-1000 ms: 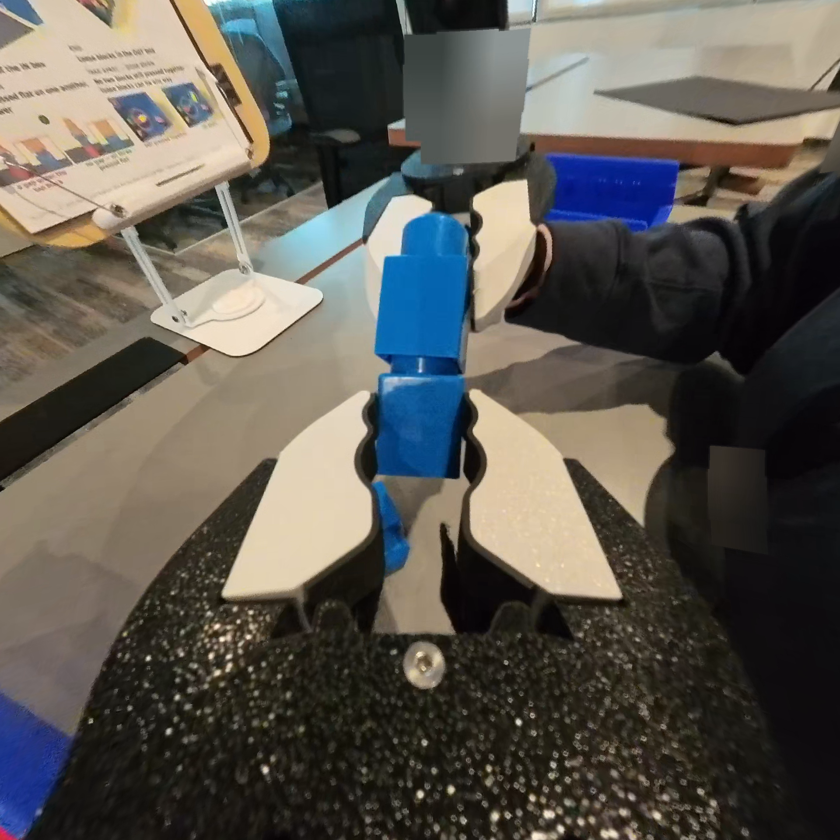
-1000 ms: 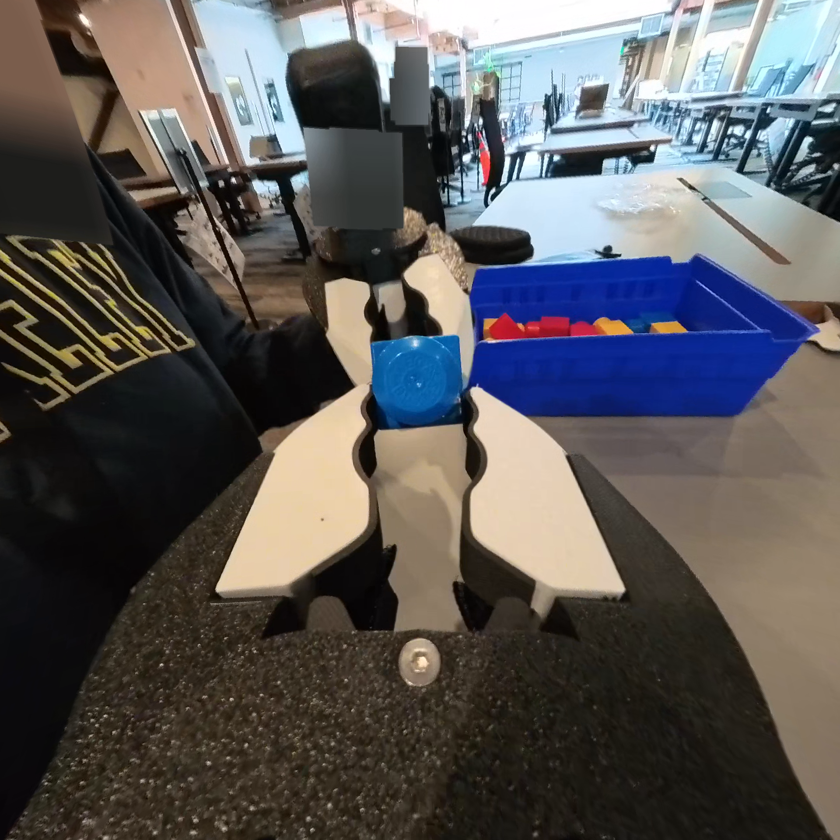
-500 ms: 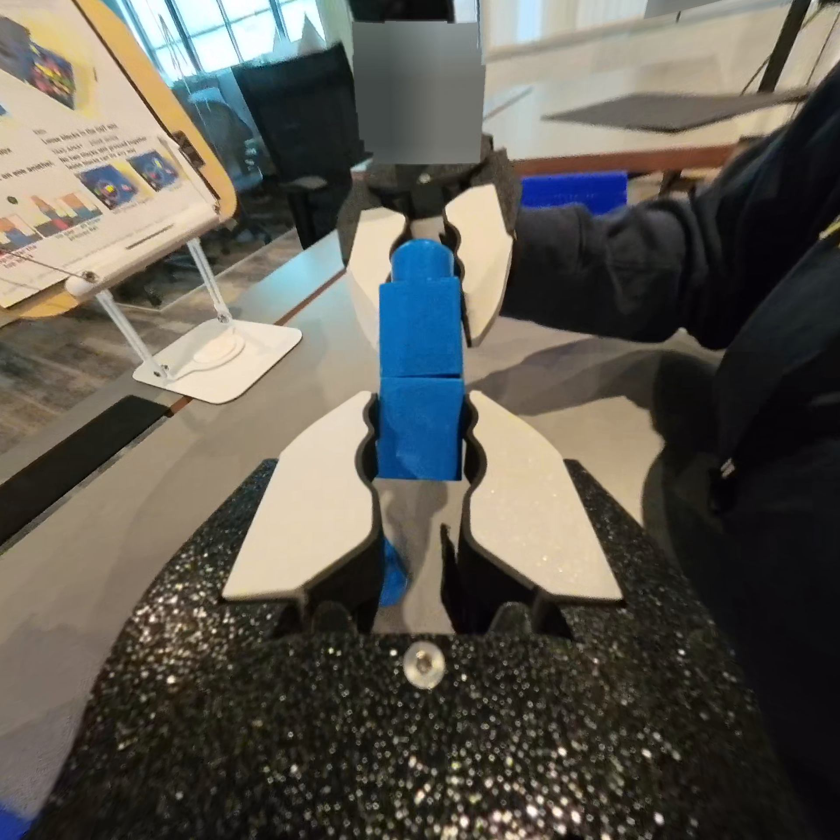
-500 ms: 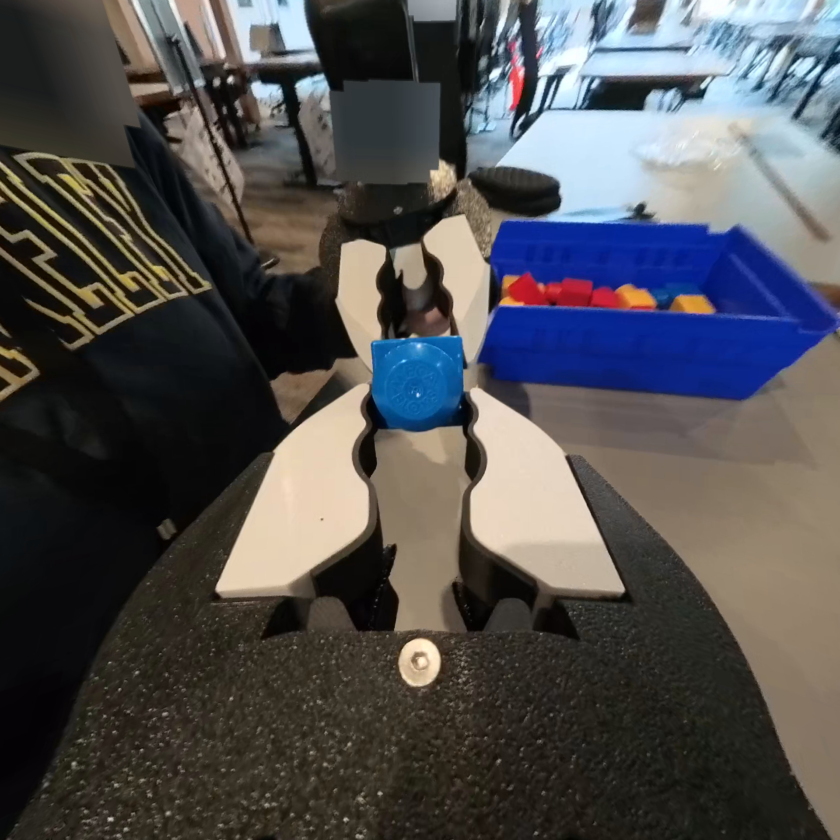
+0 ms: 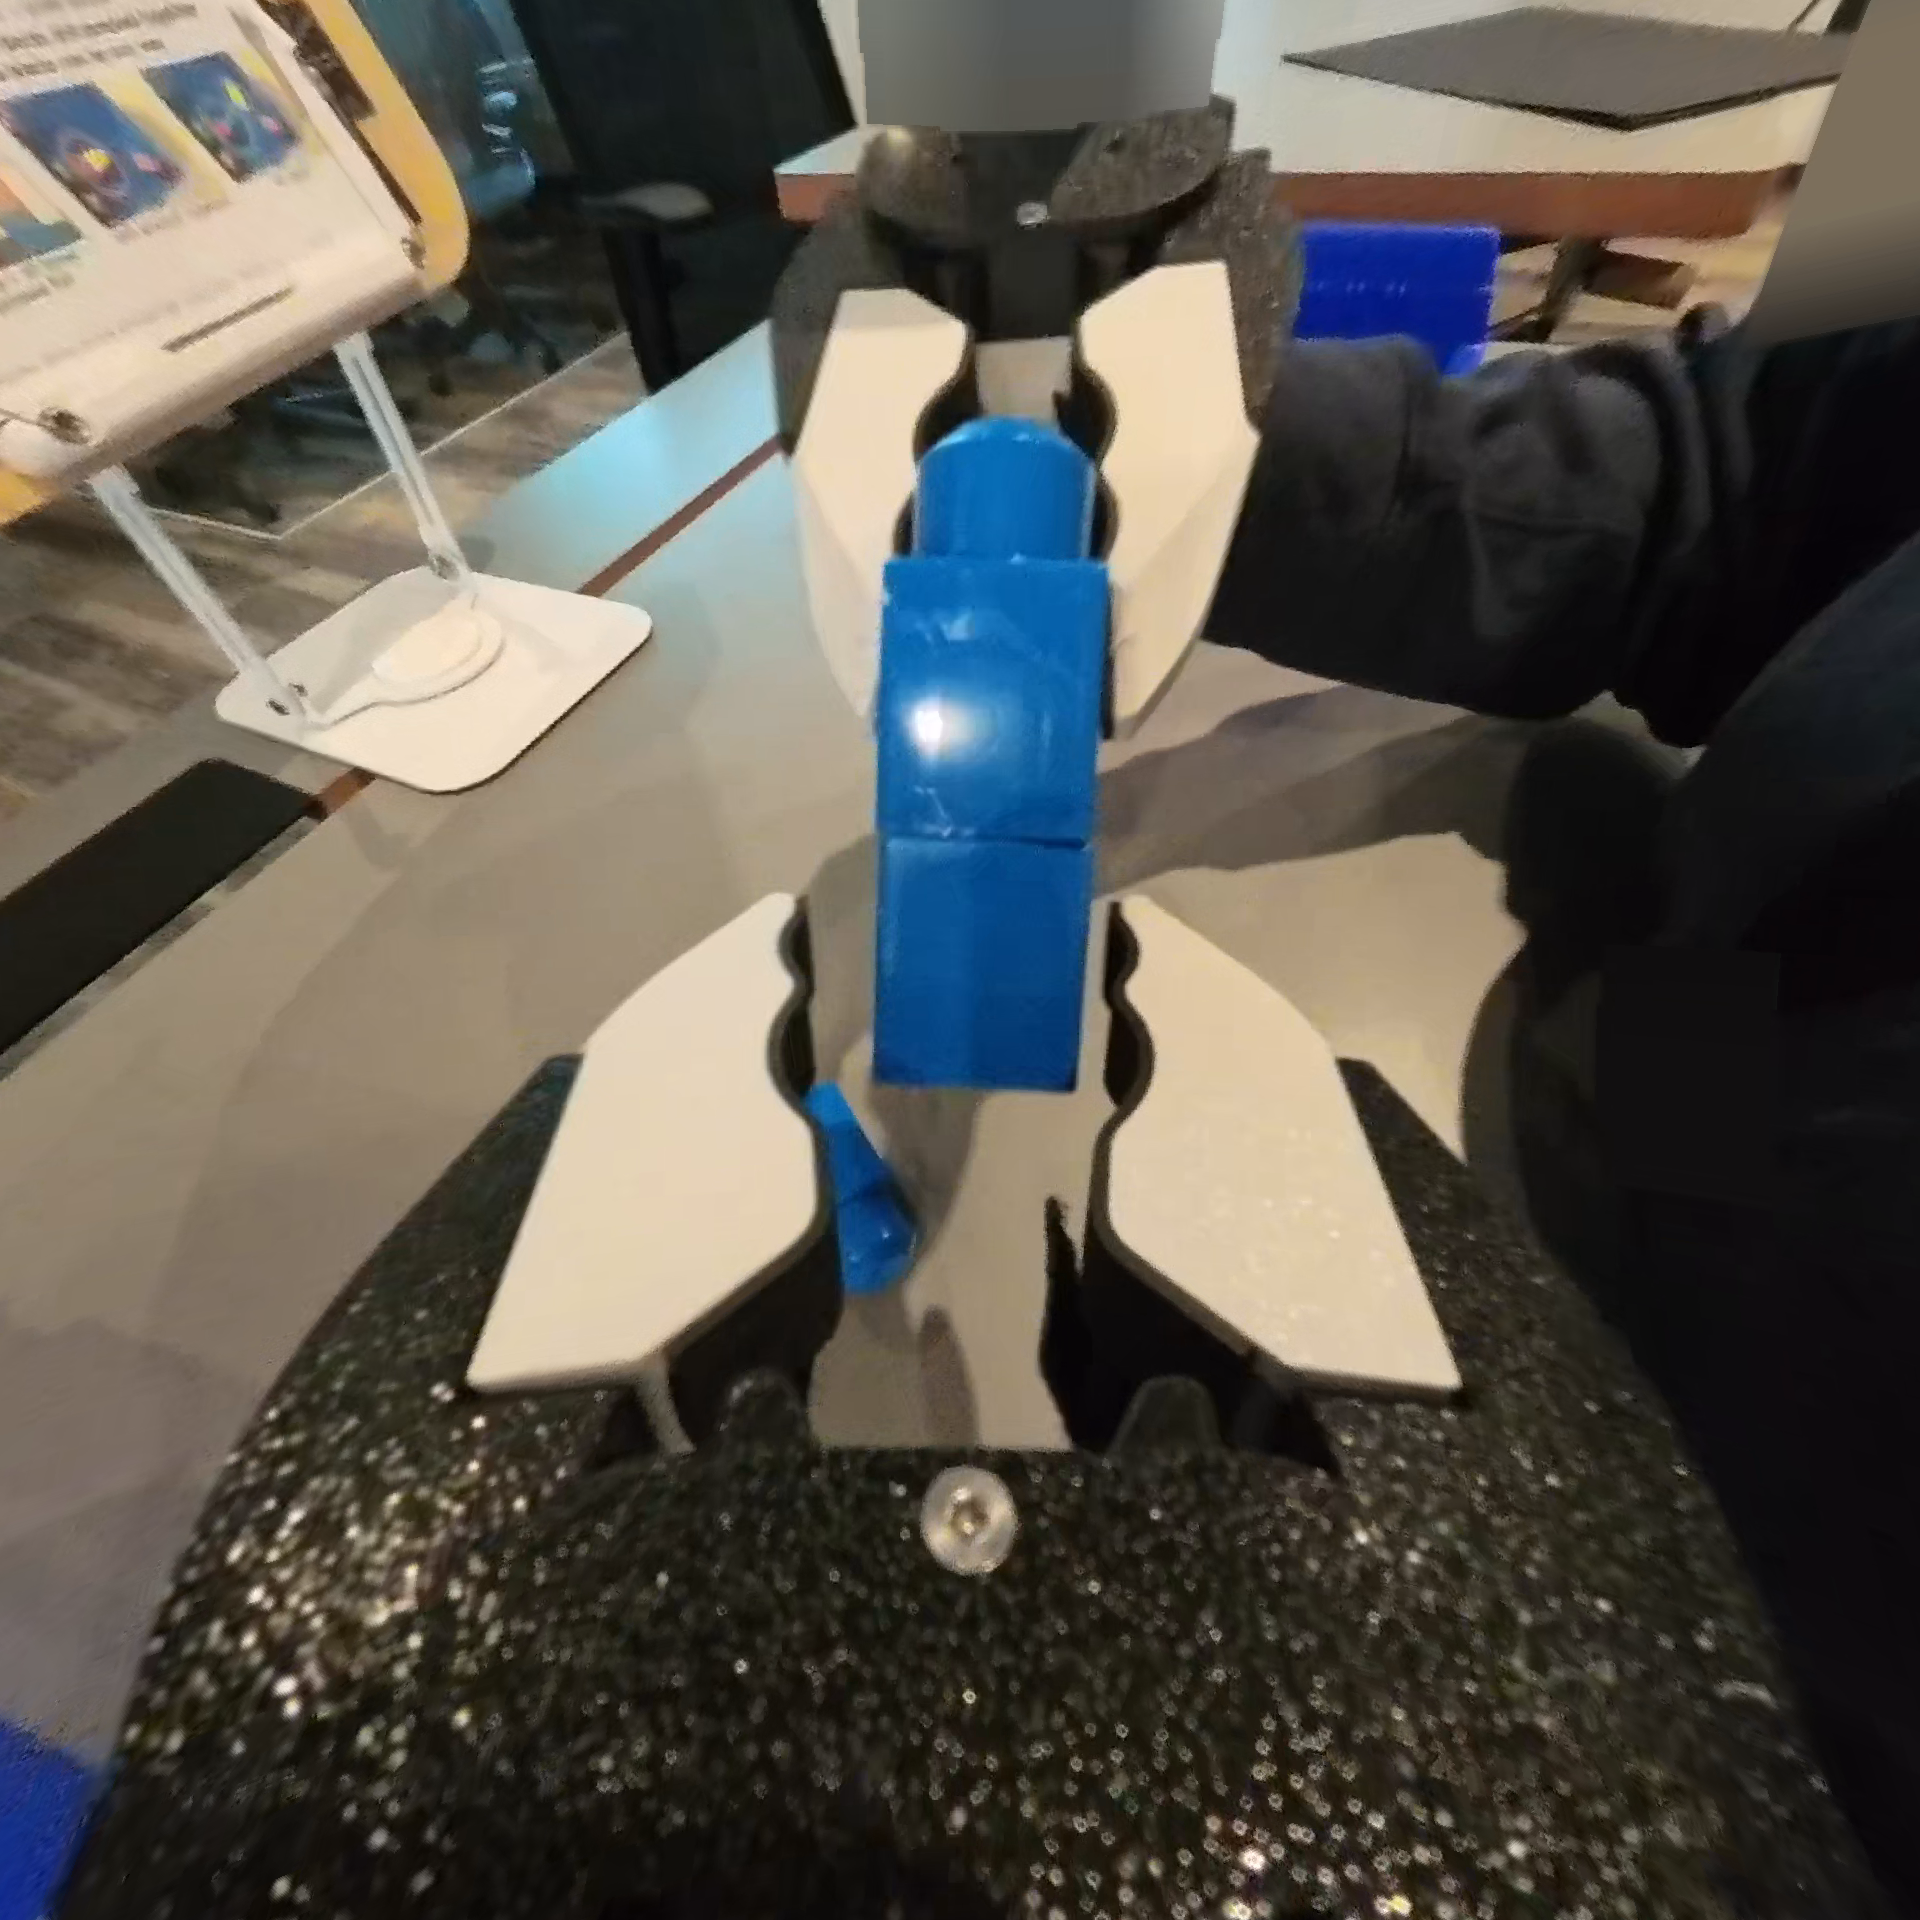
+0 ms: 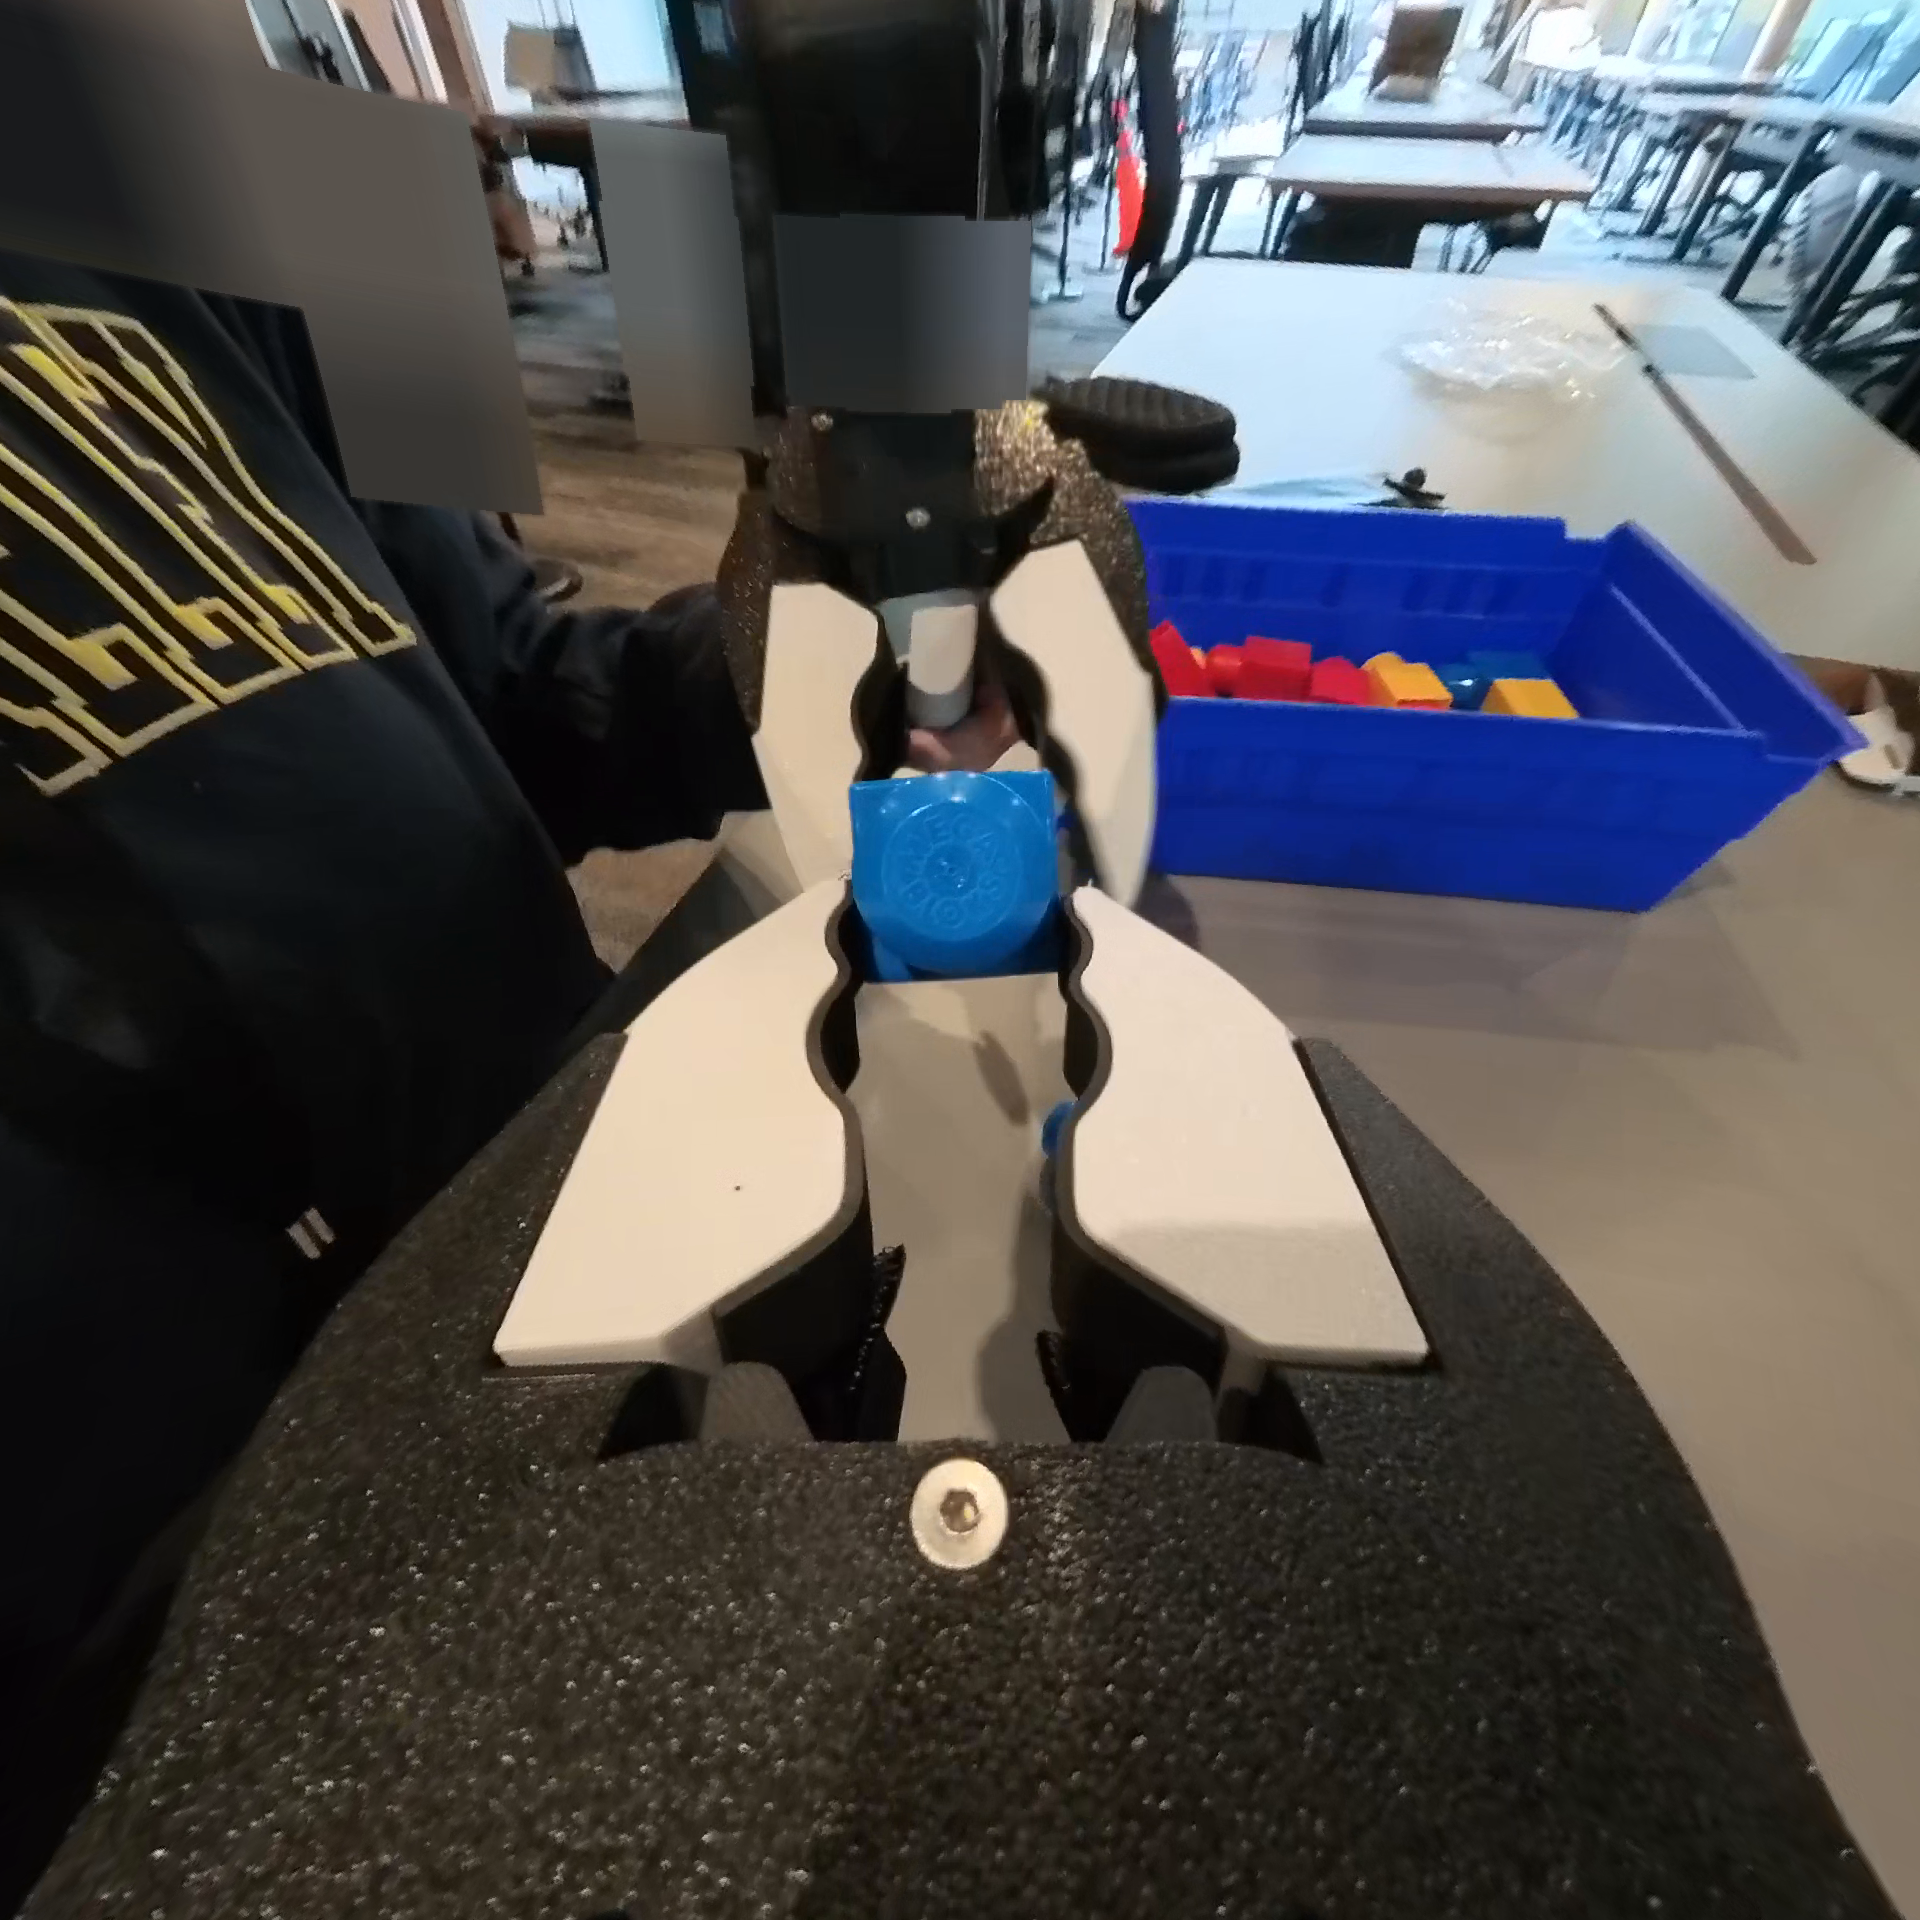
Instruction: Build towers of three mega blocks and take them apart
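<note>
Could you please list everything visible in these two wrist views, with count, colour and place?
Stacked blocks: two, blue, joined, between both grippers.
Loose block: one, blue, on the table below the left gripper.
Bin: one, blue, on the table, holding red, orange and blue blocks.
Instruction stand: one, white with yellow edge, far left.
Table: one, grey.
Sleeve: dark.
Left gripper: open around the lower block.
Right gripper: shut on the upper block.

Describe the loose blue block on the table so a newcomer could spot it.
Start at the grey table, under the open left gripper. Between its fingers the right gripper holds a two-block blue tower; the loose block lies on the table just below-left of it. Unlike the tower's blocks, it is single, tipped over and ungripped.
</note>
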Demonstrator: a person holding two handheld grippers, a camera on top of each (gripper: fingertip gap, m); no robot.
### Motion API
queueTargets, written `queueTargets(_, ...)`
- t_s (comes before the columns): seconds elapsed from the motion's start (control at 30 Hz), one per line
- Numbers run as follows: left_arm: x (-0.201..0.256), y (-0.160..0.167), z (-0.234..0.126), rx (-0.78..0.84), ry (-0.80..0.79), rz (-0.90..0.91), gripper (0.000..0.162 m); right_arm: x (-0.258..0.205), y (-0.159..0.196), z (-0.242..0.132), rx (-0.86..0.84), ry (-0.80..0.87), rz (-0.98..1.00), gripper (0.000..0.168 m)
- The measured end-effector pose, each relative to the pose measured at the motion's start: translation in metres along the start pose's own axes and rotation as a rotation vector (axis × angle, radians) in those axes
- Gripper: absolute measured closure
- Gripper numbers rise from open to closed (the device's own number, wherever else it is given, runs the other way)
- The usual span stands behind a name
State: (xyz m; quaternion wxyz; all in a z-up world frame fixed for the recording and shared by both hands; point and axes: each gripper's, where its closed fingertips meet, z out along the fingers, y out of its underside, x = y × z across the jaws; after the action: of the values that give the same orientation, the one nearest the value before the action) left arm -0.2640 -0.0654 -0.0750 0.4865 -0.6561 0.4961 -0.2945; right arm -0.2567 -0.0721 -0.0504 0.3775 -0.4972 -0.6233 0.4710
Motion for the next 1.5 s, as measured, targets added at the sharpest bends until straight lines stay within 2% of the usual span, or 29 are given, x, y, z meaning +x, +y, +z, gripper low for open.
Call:
queueTargets(0.07, 0.004, -0.003, 0.001, 0.018, 0.023, 0.012, 0.126, 0.001, -0.001, 0.004, -0.017, -0.006, -0.001, 0.133)
queueTargets(0.17, 0.001, -0.003, -0.003, 0.059, 0.01, -0.01, 0.126, 0.005, -0.003, 0.007, -0.014, -0.003, -0.014, 0.13)
queueTargets(0.2, -0.004, -0.001, -0.006, 0.066, -0.017, -0.028, 0.126, 0.011, -0.003, 0.005, -0.015, 0.015, -0.023, 0.12)
queueTargets(0.27, -0.019, 0.008, -0.018, 0.085, -0.102, -0.054, 0.126, 0.026, 0.01, 0.0, -0.069, 0.051, -0.024, 0.111)
queueTargets(0.33, -0.028, 0.013, -0.033, 0.137, -0.156, -0.097, 0.126, 0.04, 0.037, 0.004, -0.218, 0.063, -0.051, 0.11)
queueTargets(0.43, -0.034, 0.021, -0.047, 0.176, -0.206, -0.122, 0.127, 0.044, 0.076, 0.025, -0.478, -0.033, -0.12, 0.107)
queueTargets(0.53, -0.033, 0.025, -0.054, 0.189, -0.226, -0.115, 0.127, 0.046, 0.104, 0.046, -0.73, -0.132, -0.285, 0.105)
queueTargets(0.6, -0.032, 0.025, -0.057, 0.209, -0.226, -0.121, 0.127, 0.049, 0.116, 0.057, -0.839, -0.197, -0.375, 0.105)
queueTargets(0.73, -0.04, 0.038, -0.075, 0.239, -0.269, -0.182, 0.127, 0.057, 0.122, 0.062, -0.957, -0.283, -0.411, 0.108)
queueTargets(0.9, -0.04, 0.035, -0.09, 0.302, -0.28, -0.187, 0.127, 0.055, 0.143, 0.066, -1.059, -0.354, -0.42, 0.11)
queueTargets(0.93, -0.04, 0.035, -0.09, 0.304, -0.28, -0.184, 0.127, 0.054, 0.146, 0.067, -1.071, -0.359, -0.413, 0.112)
queueTargets(1.0, -0.04, 0.034, -0.091, 0.311, -0.284, -0.178, 0.127, 0.053, 0.152, 0.067, -1.108, -0.356, -0.394, 0.131)
queueTargets(1.03, -0.04, 0.033, -0.092, 0.316, -0.285, -0.175, 0.127, 0.052, 0.151, 0.066, -1.098, -0.348, -0.369, 0.131)
queueTargets(1.1, -0.04, 0.03, -0.094, 0.334, -0.287, -0.17, 0.127, 0.051, 0.141, 0.064, -1.019, -0.316, -0.308, 0.132)
queueTargets(1.2, -0.04, 0.024, -0.096, 0.374, -0.285, -0.171, 0.127, 0.063, 0.103, 0.056, -0.743, -0.165, -0.173, 0.133)
queueTargets(1.33, -0.037, 0.011, -0.085, 0.448, -0.228, -0.186, 0.127, 0.083, 0.012, 0.023, -0.155, 0.085, -0.025, 0.133)
queueTargets(1.43, -0.035, 0.0, -0.063, 0.492, -0.153, -0.203, 0.127, 0.077, -0.05, -0.016, 0.27, 0.186, 0.026, 0.133)
queueTargets(1.5, -0.034, -0.007, -0.047, 0.51, -0.107, -0.215, 0.127, 0.064, -0.078, -0.036, 0.499, 0.175, 0.073, 0.133)
